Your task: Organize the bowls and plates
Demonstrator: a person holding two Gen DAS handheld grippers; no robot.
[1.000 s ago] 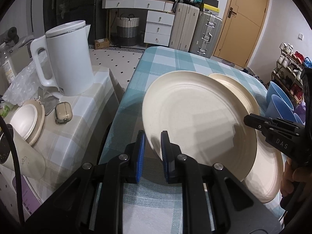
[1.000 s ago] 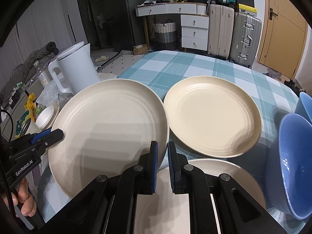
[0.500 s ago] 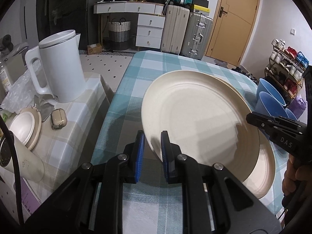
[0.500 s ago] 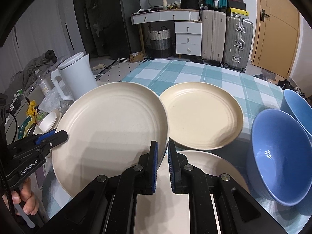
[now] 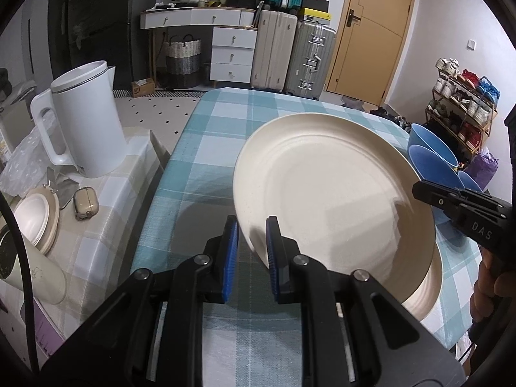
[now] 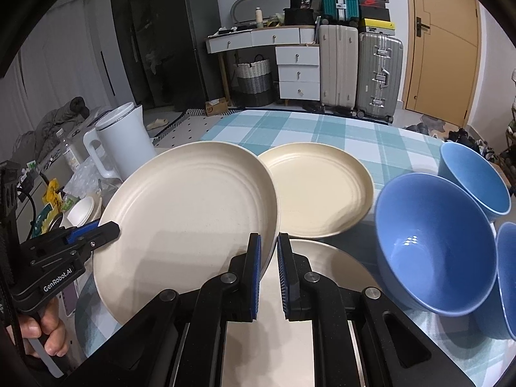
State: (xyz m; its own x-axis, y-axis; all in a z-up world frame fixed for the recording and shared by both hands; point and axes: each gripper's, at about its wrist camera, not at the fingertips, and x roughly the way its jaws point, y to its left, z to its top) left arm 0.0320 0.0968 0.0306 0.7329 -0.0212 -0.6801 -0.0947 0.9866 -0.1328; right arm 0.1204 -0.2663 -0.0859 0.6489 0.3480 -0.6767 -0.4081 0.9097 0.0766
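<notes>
Both grippers, left gripper (image 5: 251,235) and right gripper (image 6: 267,251), clamped on opposite rims of large round cream plate (image 6: 190,213), held tilted above checked tablecloth (image 5: 213,148), presumably for stacking onto cream plate (image 6: 317,193) beside blue bowls (image 6: 432,242).

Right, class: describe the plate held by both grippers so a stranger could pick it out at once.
Start at the teal checked table. Three cream plates are near its front edge; the held plate is the left one. Unlike the other two, which lie flat, it is tilted above the cloth, its rim between the fingers of the left gripper and the right gripper.
</notes>
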